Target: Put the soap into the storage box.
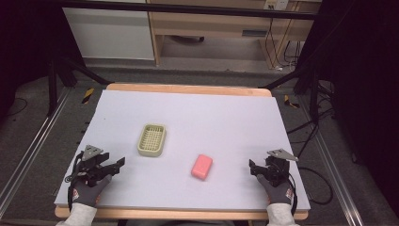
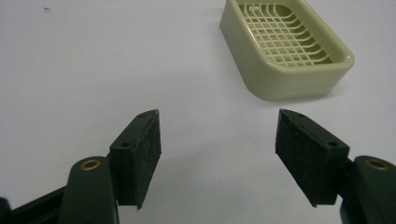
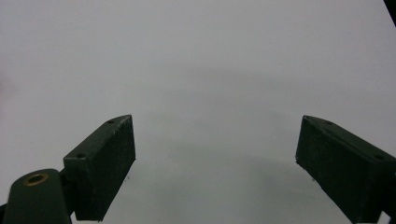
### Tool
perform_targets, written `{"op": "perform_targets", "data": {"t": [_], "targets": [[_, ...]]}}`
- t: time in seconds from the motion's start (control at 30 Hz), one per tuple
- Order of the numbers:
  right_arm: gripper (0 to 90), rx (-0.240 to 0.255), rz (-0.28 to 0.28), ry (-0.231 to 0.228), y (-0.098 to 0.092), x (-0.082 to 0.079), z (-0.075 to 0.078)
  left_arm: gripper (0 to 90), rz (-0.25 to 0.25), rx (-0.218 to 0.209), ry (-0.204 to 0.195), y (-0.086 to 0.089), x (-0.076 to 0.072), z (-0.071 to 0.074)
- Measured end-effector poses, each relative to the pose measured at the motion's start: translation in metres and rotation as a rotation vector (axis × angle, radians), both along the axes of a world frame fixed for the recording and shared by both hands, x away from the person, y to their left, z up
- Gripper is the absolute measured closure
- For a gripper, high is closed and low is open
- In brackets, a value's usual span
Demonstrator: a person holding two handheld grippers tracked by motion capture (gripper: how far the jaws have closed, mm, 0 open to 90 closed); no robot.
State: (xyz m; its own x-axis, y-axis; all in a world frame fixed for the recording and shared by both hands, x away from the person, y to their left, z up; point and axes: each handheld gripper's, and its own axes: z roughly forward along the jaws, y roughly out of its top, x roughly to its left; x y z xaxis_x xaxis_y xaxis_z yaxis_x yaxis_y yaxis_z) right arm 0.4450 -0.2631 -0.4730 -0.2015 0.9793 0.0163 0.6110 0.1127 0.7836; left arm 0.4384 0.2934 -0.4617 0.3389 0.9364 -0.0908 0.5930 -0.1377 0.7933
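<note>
A pale green soap dish (image 1: 152, 140) with a grid bottom sits left of the table's middle; in the left gripper view the soap dish (image 2: 289, 51) lies ahead and to the right of the jaws. A pink soap bar (image 1: 202, 166) lies flat to the dish's right, nearer the front. My left gripper (image 1: 117, 164) rests near the front left edge, open, nothing between its jaws (image 2: 217, 149). My right gripper (image 1: 254, 167) rests near the front right edge, right of the soap, open and empty (image 3: 215, 158).
The table (image 1: 211, 117) has a light grey top with a wooden rim. Gloved hands hold both grippers at the front edge. Beyond the far edge are a floor, dark stand legs, cables and wooden furniture.
</note>
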Motion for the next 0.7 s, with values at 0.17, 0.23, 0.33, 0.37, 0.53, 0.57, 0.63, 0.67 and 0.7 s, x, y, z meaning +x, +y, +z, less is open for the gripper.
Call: {"op": "perform_targets", "data": {"t": [0.17,0.23,0.33,0.37,0.53,0.57,0.63,0.67,0.7], "targets": [[11.6,-0.011,0.013,0.007,0.002,0.0,-0.001,31.9,-0.007,-0.003,-0.001,-0.005,-0.001,0.003],[11.6,-0.021,0.013,0.004,0.003,0.0,0.0,31.9,-0.007,-0.008,-0.01,-0.007,-0.002,0.004],[11.6,-0.02,0.014,0.006,0.002,0.0,0.0,31.8,-0.016,-0.014,-0.012,-0.009,-0.003,0.006],[11.6,-0.018,0.012,0.009,0.002,0.0,-0.001,31.8,-0.013,-0.02,-0.014,-0.01,-0.003,0.006],[11.4,-0.024,0.015,0.011,0.003,0.0,-0.001,31.7,-0.026,-0.017,-0.014,-0.013,-0.003,0.008],[11.3,-0.025,0.014,0.009,0.003,0.0,-0.001,31.7,-0.021,-0.023,-0.016,-0.014,-0.003,0.008],[11.2,-0.025,0.013,0.011,0.003,0.001,-0.001,31.7,-0.025,-0.02,-0.016,-0.016,-0.002,0.008],[11.2,-0.025,0.013,0.011,0.003,0.001,-0.001,31.7,-0.025,-0.02,-0.016,-0.016,-0.002,0.008],[11.1,-0.022,0.013,0.012,0.003,0.001,-0.001,31.7,-0.032,-0.018,-0.016,-0.017,-0.001,0.009]]}}
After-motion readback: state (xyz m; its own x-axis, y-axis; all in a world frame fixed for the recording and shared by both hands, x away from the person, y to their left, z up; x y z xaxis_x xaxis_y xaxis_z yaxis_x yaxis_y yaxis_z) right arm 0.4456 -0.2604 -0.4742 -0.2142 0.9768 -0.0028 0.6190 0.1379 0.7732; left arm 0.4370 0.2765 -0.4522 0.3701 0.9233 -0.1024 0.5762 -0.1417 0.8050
